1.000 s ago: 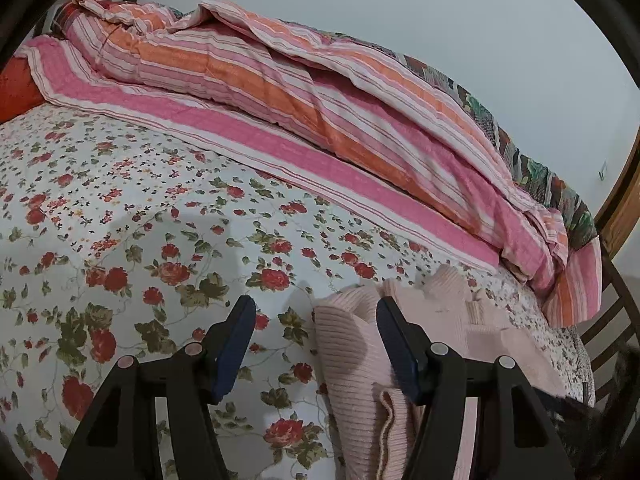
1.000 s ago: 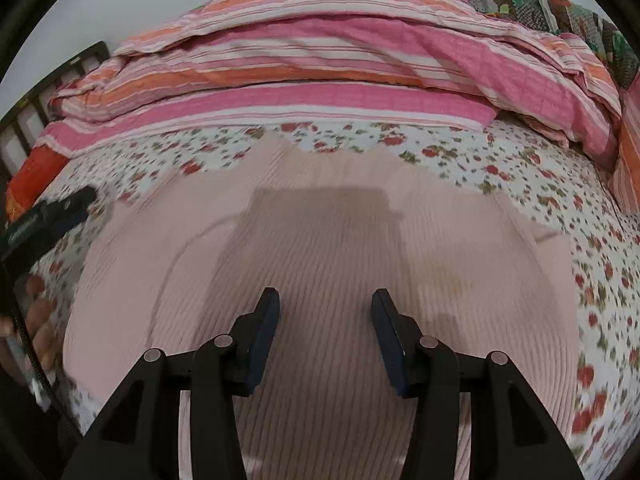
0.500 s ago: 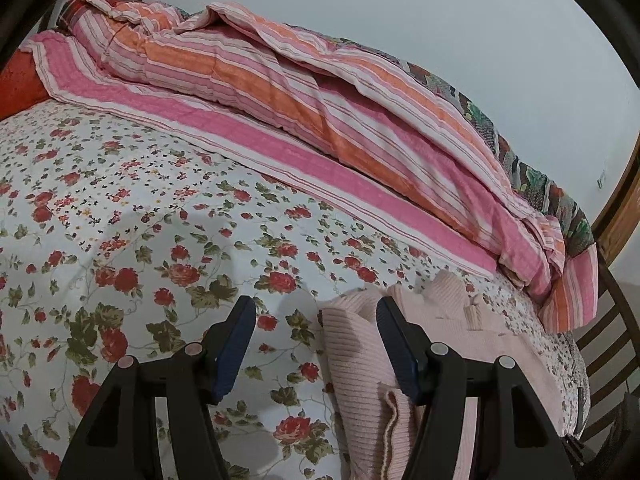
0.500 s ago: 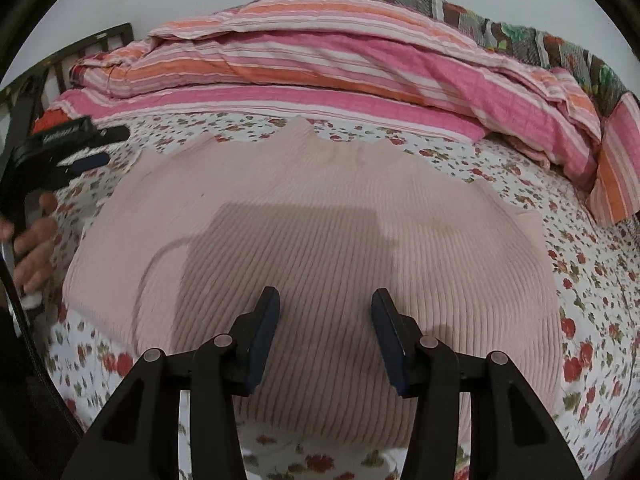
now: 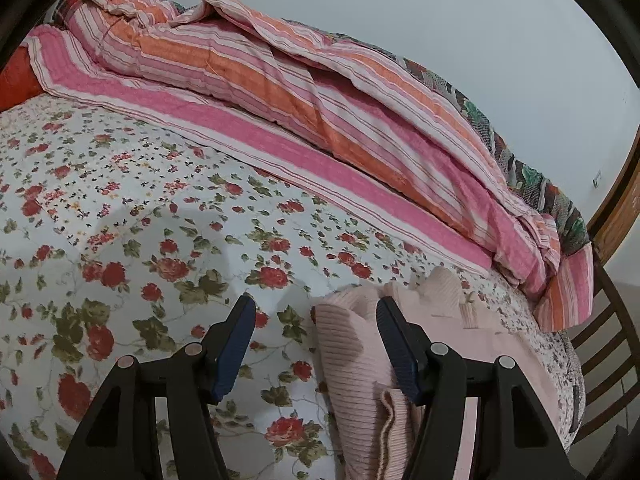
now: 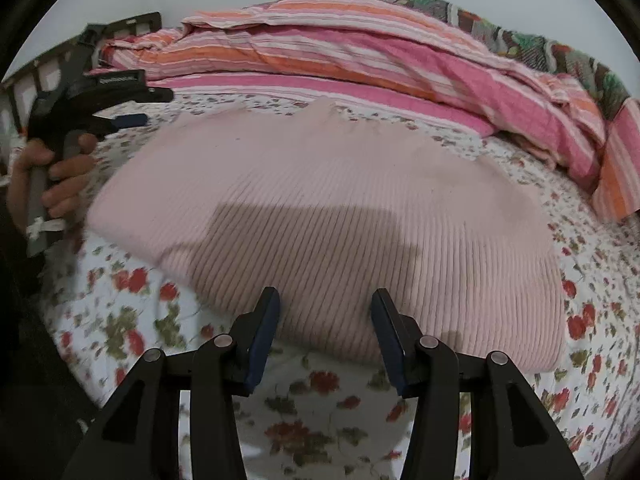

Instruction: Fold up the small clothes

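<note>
A pale pink ribbed knit garment [image 6: 320,216] lies spread flat on the floral bedsheet [image 6: 320,412]. My right gripper [image 6: 325,304] is open and empty, just above the garment's near hem. In the left wrist view the garment's left edge [image 5: 352,344] is bunched up. My left gripper [image 5: 316,312] is open and empty, its right finger over that edge. The left gripper also shows in the right wrist view [image 6: 132,108], held in a hand at the garment's left side.
A rolled pink and orange striped quilt [image 5: 320,92] runs along the back of the bed by the wall. A wooden bed frame [image 5: 616,216] stands at the right. A dark headboard [image 6: 24,84] is at the far left.
My right gripper has pulled back toward me, from over the middle of the garment to its near hem. The left gripper has lifted slightly and stays open.
</note>
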